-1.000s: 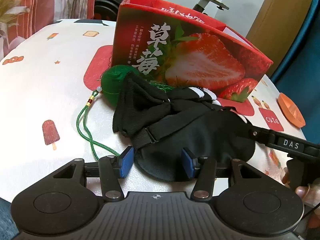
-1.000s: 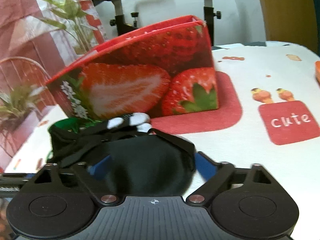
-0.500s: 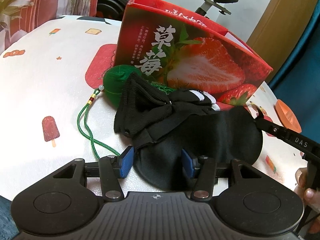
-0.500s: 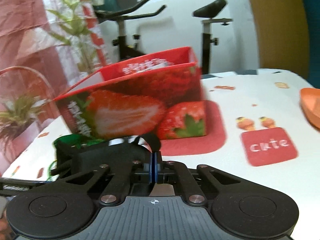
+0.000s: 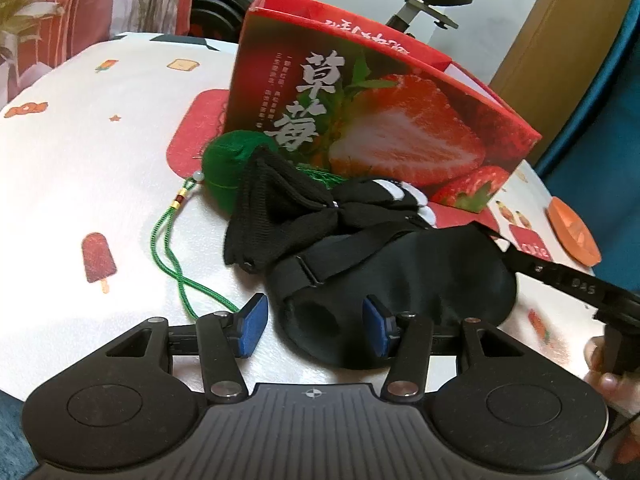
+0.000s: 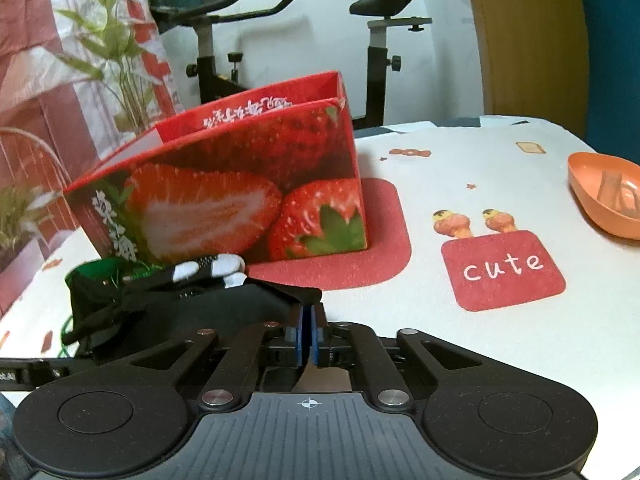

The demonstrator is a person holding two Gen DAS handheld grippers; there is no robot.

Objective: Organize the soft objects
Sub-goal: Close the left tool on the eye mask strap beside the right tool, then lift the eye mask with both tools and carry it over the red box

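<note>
Pinching the eye mask (image 6: 224, 312), right gripper (image 6: 307, 334) fingers closed.

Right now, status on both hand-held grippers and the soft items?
Left hand-held gripper open, straddling black fabric eye mask. Right hand-held gripper shut on the mask's edge. Black knit glove overlaps mask; red strawberry-print box behind.

Orange dish (image 6: 606, 194) on patterned tablecloth (image 6: 460, 184); exercise bike (image 6: 384, 28) behind.
</note>
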